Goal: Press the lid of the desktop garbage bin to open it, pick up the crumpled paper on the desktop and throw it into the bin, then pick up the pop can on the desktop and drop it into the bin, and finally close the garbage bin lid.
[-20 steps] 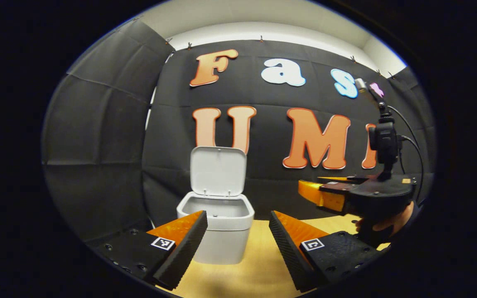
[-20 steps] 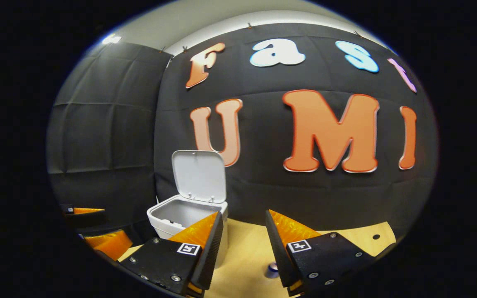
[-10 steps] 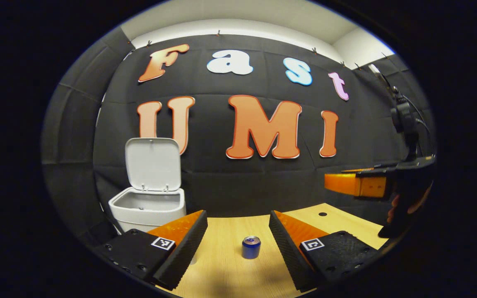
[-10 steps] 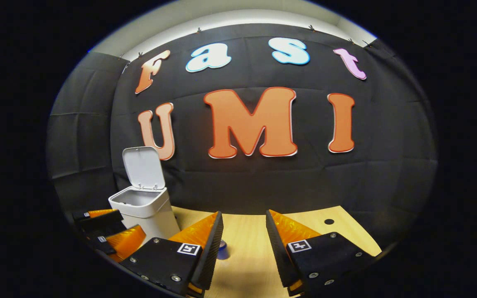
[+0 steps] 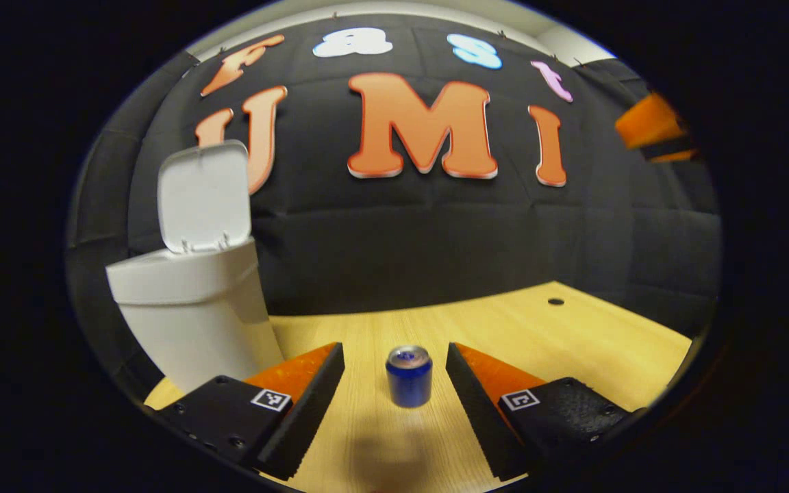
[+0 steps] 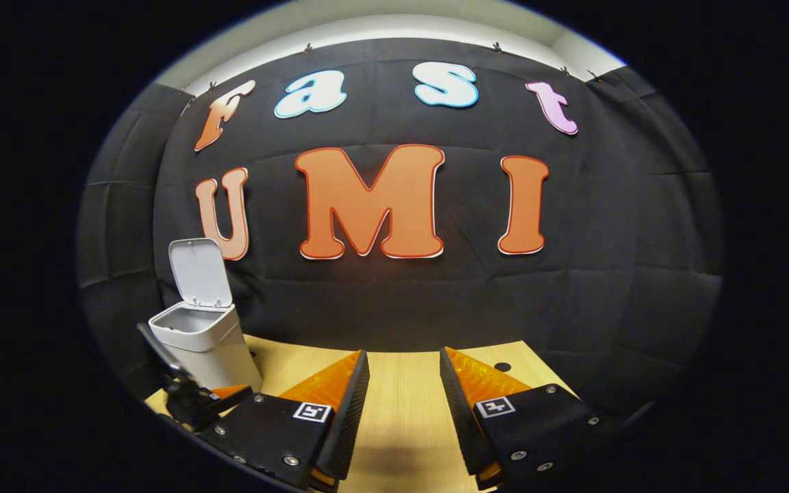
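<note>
Left gripper (image 5: 394, 404) has swung off the white plastic bin (image 5: 192, 315) and dropped toward the small blue pop can (image 5: 409, 375). Can stands upright on the wooden desktop (image 5: 538, 335), dead ahead between spread fingers, untouched. Right gripper (image 6: 400, 411) spread, empty, farther off. Lid (image 5: 204, 195) up.
</note>
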`<state>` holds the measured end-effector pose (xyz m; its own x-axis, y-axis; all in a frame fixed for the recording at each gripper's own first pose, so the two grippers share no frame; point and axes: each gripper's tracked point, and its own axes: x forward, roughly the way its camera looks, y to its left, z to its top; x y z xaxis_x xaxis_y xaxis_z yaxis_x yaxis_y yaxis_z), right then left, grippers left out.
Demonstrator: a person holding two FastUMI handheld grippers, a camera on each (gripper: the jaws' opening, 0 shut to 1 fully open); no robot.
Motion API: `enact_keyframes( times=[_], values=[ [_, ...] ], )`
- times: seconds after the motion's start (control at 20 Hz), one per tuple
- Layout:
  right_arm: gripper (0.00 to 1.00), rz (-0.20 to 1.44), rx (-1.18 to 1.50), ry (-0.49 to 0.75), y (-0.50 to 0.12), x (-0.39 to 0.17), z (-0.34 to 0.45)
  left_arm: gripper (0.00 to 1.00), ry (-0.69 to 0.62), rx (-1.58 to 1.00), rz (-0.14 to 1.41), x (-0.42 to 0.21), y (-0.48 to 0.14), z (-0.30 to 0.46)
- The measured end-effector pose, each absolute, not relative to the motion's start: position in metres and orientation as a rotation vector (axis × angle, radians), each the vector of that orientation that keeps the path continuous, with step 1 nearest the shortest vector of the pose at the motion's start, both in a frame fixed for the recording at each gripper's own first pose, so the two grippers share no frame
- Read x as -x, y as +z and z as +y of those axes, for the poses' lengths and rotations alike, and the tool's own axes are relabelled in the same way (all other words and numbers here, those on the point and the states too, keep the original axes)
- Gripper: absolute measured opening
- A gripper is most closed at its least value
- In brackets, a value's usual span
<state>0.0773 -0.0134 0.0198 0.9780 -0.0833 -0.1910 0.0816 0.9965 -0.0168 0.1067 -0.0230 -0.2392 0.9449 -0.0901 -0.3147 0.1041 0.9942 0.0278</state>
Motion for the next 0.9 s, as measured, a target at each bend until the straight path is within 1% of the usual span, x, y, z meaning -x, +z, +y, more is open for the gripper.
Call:
enact_keyframes(
  times=[0.15, 0.3, 0.45, 0.5, 0.55, 0.6, 0.75, 0.9],
  values=[
    [0.62, 0.191, 0.043, -0.113, 0.024, -0.074, -0.018, 0.98, -0.110, -0.096, 0.383, -0.142, -0.295, -0.035],
    [0.61, 0.218, 0.059, -0.139, 0.022, -0.069, -0.020, 0.98, -0.130, -0.158, 0.457, -0.166, -0.347, -0.043],
    [0.62, 0.234, 0.078, -0.168, 0.021, -0.064, -0.024, 0.97, -0.168, -0.200, 0.475, -0.184, -0.365, -0.052],
    [0.62, 0.240, 0.085, -0.174, 0.020, -0.063, -0.023, 0.97, -0.180, -0.205, 0.430, -0.194, -0.362, -0.057],
    [0.62, 0.244, 0.096, -0.182, 0.018, -0.061, -0.025, 0.94, -0.199, -0.201, 0.385, -0.208, -0.355, -0.064],
    [0.62, 0.250, 0.098, -0.183, 0.018, -0.059, -0.024, 0.92, -0.206, -0.222, 0.387, -0.213, -0.356, -0.067],
    [0.62, 0.252, 0.097, -0.184, 0.017, -0.057, -0.020, 0.82, -0.219, -0.248, 0.414, -0.205, -0.353, -0.068],
    [0.62, 0.242, 0.083, -0.167, 0.019, -0.059, -0.013, 0.80, -0.197, -0.195, 0.383, -0.190, -0.310, -0.054]
  ],
)
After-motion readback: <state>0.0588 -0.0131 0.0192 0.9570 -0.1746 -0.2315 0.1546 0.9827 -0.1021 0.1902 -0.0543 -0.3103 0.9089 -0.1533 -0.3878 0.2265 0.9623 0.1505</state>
